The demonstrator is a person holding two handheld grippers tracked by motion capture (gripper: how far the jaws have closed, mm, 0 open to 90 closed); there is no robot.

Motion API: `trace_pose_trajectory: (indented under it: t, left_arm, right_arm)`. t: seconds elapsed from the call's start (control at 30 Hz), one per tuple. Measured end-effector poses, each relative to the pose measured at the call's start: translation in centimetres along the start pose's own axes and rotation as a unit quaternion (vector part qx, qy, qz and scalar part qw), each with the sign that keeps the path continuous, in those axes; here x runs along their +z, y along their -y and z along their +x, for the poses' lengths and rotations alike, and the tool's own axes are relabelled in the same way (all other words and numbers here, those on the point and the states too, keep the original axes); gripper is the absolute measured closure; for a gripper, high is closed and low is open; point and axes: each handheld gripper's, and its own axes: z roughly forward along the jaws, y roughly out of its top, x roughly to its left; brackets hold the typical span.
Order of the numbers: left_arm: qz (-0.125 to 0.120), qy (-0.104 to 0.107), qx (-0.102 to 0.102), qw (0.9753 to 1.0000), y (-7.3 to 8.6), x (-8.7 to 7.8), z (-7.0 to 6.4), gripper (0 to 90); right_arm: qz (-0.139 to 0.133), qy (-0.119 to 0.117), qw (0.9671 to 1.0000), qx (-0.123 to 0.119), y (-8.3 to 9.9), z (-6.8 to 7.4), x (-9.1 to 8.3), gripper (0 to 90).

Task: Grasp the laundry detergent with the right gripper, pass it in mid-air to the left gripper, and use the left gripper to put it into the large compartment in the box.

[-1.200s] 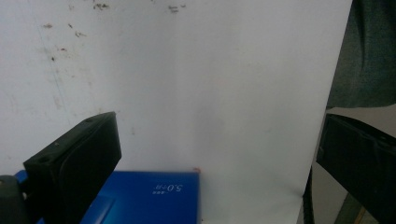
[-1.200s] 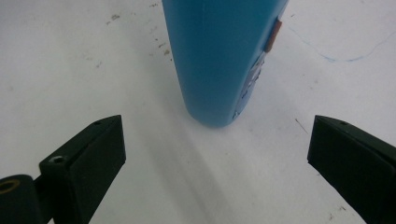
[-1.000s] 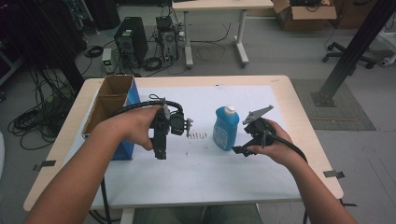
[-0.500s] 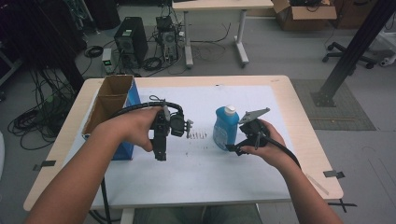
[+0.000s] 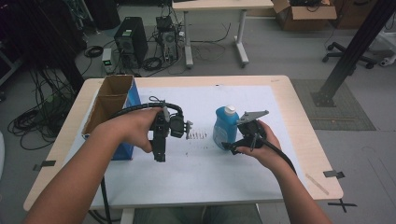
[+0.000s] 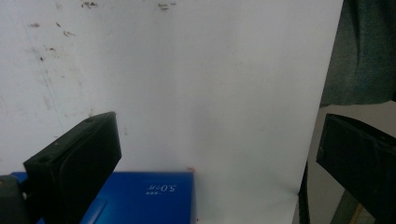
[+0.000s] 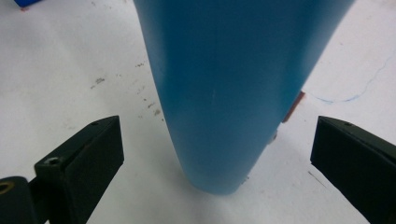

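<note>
The right gripper (image 5: pixel 232 145), jaws spread, has closed in from four o'clock to straddle the blue bottle (image 5: pixel 225 127), readying a grasp, while the left gripper (image 5: pixel 159 156) hovers spread-jawed.

White print shows on the blue box (image 6: pixel 140 198) in the left gripper view, at the bottom of the frame, and it sits upside down to the camera: it reads roughly "5.0", with a few smaller characters beside it too blurred to make out. In the high view that same blue box (image 5: pixel 125 123) stands by the bench's left edge, and nothing on it is legible.
</note>
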Motion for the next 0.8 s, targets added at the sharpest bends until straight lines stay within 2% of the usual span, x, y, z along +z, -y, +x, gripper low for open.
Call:
trace_pose_trajectory:
  t: [0.43, 0.8]
  left_arm:
    - [0.001, 0.0, 0.001, 1.0, 0.2, -0.1, -0.2, 0.2]
    - [-0.001, 0.002, 0.003, 1.0, 0.3, -0.2, -0.4, 0.2]
  right_arm:
    - [-0.031, 0.028, 0.9991, 0.009, 0.1, 0.8, 1.1, 2.0]
    - [-0.069, 0.059, 0.9955, 0.027, 0.3, 1.2, 1.7, 1.3]
